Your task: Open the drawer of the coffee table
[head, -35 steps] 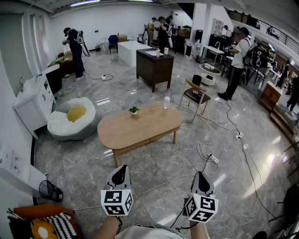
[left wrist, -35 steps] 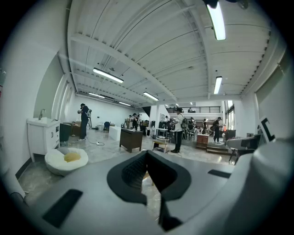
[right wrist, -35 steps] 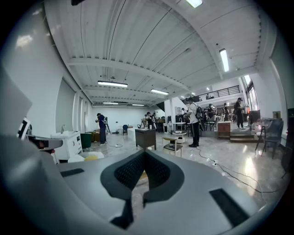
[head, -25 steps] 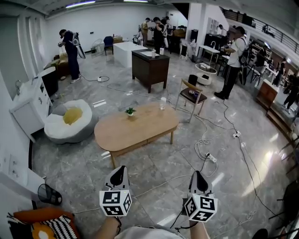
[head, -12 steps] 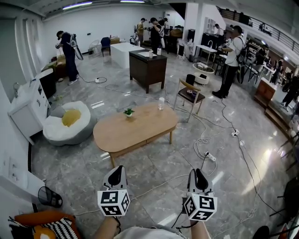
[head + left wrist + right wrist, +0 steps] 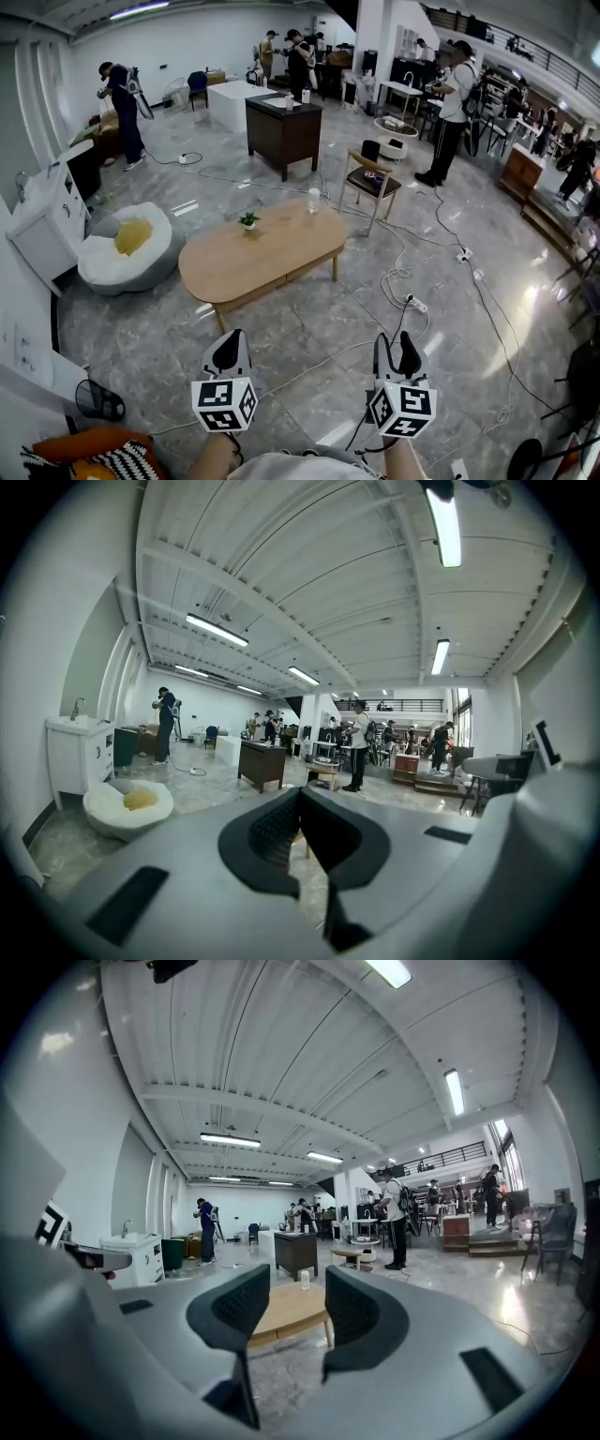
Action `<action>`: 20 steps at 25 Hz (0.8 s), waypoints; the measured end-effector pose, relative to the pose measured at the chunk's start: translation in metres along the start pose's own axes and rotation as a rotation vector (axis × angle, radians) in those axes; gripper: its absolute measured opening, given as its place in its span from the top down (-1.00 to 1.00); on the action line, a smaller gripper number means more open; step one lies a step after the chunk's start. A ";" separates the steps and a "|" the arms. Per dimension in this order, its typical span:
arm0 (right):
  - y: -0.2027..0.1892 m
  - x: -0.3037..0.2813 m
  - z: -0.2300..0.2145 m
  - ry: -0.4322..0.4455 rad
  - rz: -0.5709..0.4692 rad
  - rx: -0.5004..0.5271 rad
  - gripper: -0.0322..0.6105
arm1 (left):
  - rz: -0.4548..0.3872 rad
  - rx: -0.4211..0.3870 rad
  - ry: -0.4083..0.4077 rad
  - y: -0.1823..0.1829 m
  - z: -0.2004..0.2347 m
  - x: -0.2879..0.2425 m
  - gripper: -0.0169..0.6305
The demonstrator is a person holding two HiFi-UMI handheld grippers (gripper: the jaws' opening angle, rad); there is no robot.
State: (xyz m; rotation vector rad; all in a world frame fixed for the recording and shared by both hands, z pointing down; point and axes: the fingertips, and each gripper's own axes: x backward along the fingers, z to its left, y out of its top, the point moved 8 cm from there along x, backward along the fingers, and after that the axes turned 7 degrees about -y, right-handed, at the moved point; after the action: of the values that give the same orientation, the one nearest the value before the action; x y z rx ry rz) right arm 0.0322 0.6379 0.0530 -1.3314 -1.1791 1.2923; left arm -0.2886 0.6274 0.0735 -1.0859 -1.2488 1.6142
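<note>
The oval wooden coffee table (image 6: 258, 253) stands on the tiled floor a few steps ahead of me, with its drawer front (image 6: 281, 274) on the near long side. A small potted plant (image 6: 248, 220) and a glass (image 6: 313, 200) stand on top. My left gripper (image 6: 228, 349) is held low in front of me, shut and empty; its pads meet in the left gripper view (image 6: 300, 825). My right gripper (image 6: 397, 349) has just been opening, and nothing sits between its jaws. The right gripper view shows the table (image 6: 291, 1307) through that gap. Both grippers are well short of the table.
A white beanbag (image 6: 122, 246) lies left of the table and a wooden chair (image 6: 369, 187) stands behind its right end. Cables (image 6: 412, 305) and power strips trail over the floor at right. A dark cabinet (image 6: 283, 131) and several people stand further back.
The right gripper's jaws have gone from shut to parted. The left gripper looks the same. The room has slid slightly left in the head view.
</note>
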 end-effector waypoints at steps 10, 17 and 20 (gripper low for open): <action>-0.002 0.004 0.005 -0.057 -0.016 0.002 -0.11 | 0.003 0.009 -0.023 -0.001 0.011 -0.003 0.98; -0.003 0.011 0.008 -0.085 -0.030 0.000 -0.42 | 0.005 0.017 -0.041 -0.002 0.016 -0.002 0.98; -0.004 0.015 0.007 -0.098 -0.056 -0.006 -0.60 | 0.006 0.022 -0.047 -0.004 0.017 -0.001 0.98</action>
State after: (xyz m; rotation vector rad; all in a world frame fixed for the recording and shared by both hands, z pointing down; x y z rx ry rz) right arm 0.0252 0.6531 0.0544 -1.2424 -1.2802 1.3268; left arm -0.3038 0.6226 0.0796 -1.0445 -1.2570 1.6625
